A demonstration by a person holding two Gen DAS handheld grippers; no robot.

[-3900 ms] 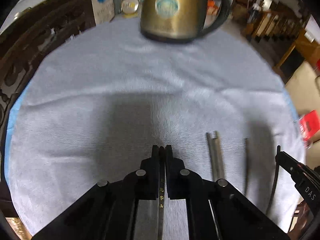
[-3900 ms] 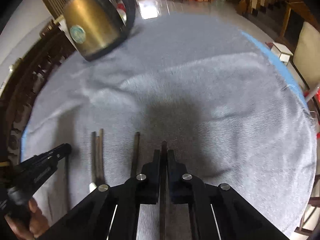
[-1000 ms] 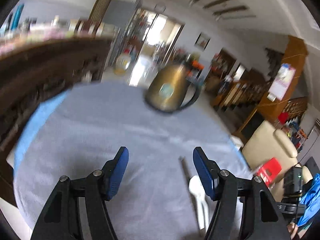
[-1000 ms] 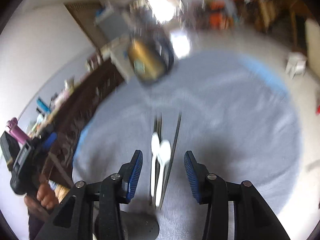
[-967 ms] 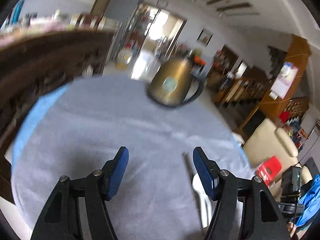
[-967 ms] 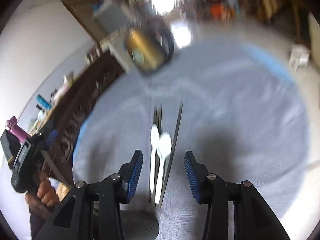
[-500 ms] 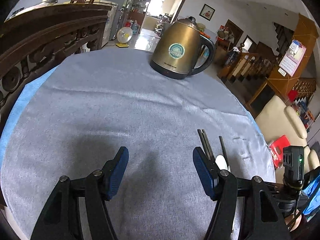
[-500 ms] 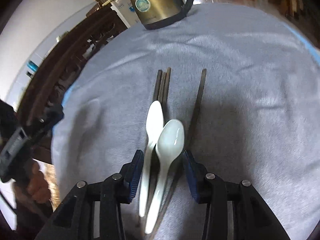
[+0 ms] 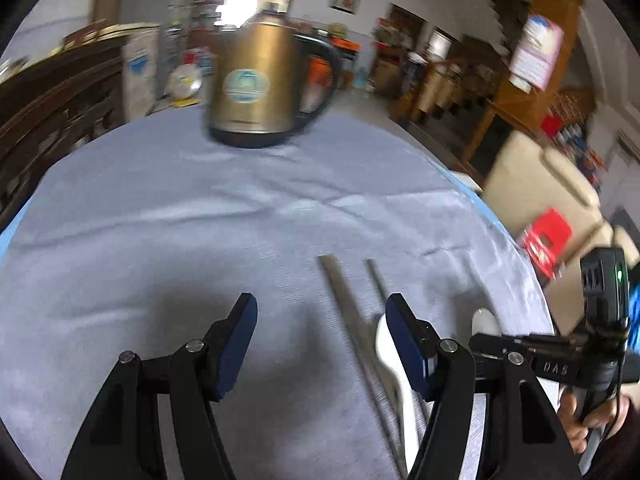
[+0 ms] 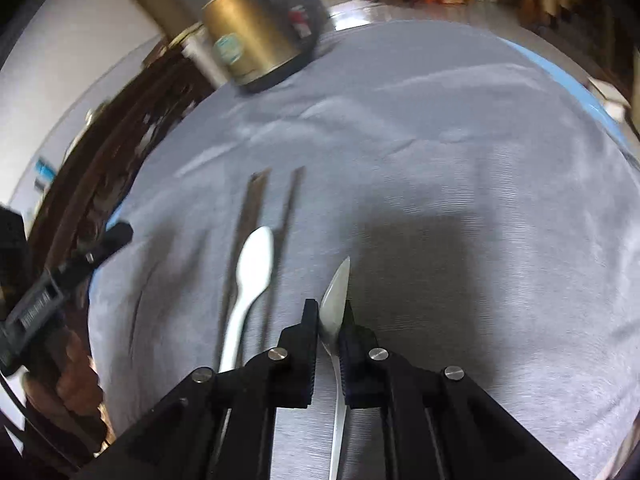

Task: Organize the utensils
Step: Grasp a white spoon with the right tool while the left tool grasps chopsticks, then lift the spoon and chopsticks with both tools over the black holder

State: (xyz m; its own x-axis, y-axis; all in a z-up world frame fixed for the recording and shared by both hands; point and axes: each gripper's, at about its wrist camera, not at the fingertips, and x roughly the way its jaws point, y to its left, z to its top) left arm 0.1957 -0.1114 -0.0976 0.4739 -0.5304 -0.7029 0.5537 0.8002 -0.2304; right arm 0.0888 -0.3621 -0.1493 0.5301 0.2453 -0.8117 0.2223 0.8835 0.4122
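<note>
Bare cloth [image 10: 500, 184] right of spoon [image 10: 336, 292]

white spoon [image 10: 251, 276]: flat on cloth, bowl away, between the chopsticks | chopstick pair [image 10: 250, 216]: side by side, left of it | single chopstick [image 10: 289, 216]: just right | second spoon [image 10: 335, 300]: on edge, pinched in right gripper [image 10: 329, 322]

Soft grey woven cloth [image 10: 460, 152] with a fine ribbed weave, matt. Glossy white spoon [image 10: 250, 276], plastic or ceramic. Dull dark chopsticks [image 10: 250, 216]. Brushed golden metal kettle [image 9: 250, 88], satin sheen. Matt black plastic right claw [image 10: 330, 324].
</note>
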